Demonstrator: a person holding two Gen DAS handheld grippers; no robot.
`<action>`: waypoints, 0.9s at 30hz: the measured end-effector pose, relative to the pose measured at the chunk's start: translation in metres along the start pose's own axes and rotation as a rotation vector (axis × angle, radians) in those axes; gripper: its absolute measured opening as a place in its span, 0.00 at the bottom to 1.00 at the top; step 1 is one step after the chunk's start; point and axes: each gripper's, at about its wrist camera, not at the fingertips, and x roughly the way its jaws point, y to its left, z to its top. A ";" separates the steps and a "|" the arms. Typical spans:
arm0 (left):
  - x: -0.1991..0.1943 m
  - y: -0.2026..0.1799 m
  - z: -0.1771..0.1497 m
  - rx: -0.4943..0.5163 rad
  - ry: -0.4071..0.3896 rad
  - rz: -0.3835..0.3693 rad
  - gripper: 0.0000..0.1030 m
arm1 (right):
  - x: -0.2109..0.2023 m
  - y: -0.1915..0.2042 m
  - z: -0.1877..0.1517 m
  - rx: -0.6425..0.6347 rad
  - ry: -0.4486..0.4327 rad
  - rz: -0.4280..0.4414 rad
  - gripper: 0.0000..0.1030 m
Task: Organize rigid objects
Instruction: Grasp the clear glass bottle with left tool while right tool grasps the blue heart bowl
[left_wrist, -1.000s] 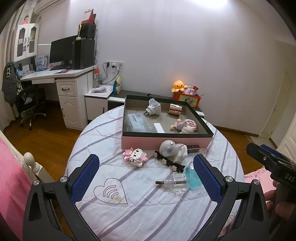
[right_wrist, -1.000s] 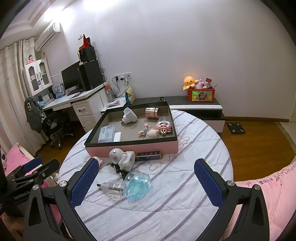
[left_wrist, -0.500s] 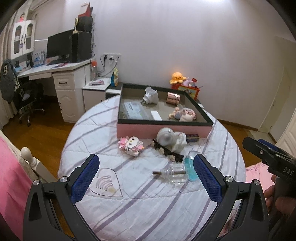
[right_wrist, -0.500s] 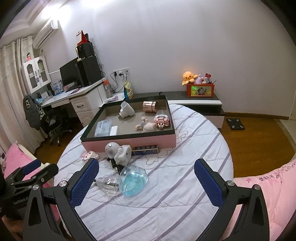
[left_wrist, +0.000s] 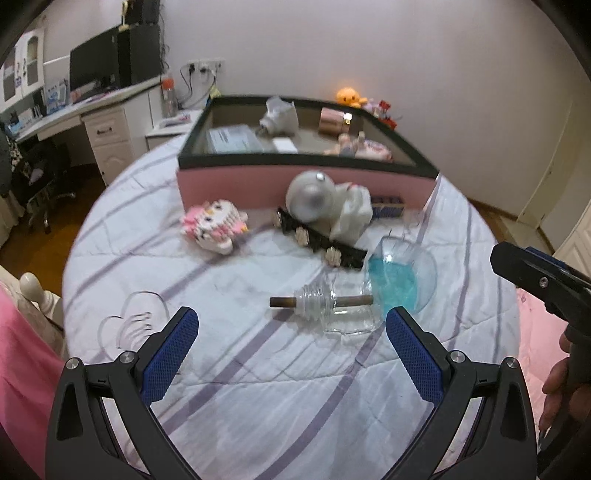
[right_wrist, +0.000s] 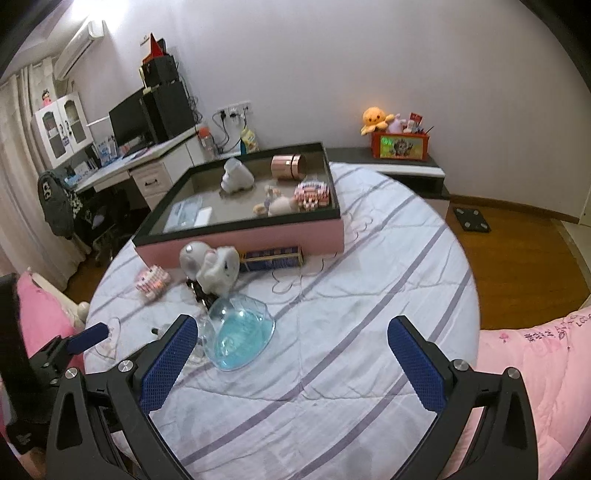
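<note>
Here, approach step: left gripper wide and empty just short of the bottle, right gripper likewise wide; next, straddle and close.

A white desk against the far wall carries a black monitor. An orange plush octopus sits beside a red box on a low cabinet. A pink quilt lies nearby.

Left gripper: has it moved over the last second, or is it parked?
Yes. The left gripper has moved forward and down toward the table: the pink tray and the glass bottle loom larger between its open fingers than before.
</note>
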 end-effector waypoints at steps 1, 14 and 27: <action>0.003 -0.001 0.000 0.000 0.006 -0.002 1.00 | 0.005 -0.001 -0.001 -0.001 0.011 0.003 1.00; 0.033 0.002 0.004 0.007 0.044 -0.019 0.89 | 0.034 -0.001 -0.001 -0.005 0.075 0.013 1.00; 0.041 0.017 0.014 0.019 0.035 -0.028 0.69 | 0.057 0.023 -0.004 -0.055 0.125 0.035 1.00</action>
